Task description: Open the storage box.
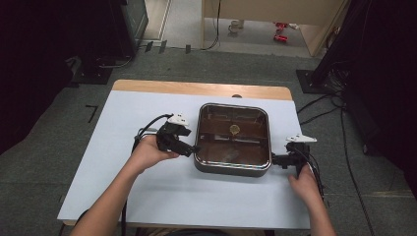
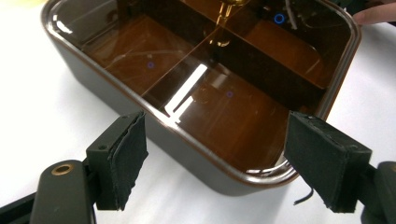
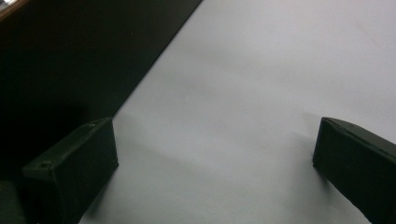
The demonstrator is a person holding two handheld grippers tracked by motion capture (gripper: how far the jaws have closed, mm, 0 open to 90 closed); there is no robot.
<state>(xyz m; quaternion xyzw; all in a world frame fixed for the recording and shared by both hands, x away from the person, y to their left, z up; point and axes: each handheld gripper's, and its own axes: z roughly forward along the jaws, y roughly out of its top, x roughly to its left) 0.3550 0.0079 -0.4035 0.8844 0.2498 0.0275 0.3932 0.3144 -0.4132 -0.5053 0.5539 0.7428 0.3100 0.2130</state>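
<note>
Squarely on the table sits a dark, glossy brown-lidded divided box (image 1: 233, 139); both grippers' fingers (image 2: 122, 158) stand released.

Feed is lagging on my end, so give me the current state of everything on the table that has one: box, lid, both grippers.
Lunch box: upright on the table, held by neither gripper.
Lid: clear brown, seated on the box, closed.
Left gripper: open, jaws apart at the box's left side, nothing between the pads.
Right gripper: open, jaws wide over bare tabletop beside the box's right side, holding nothing.
</note>
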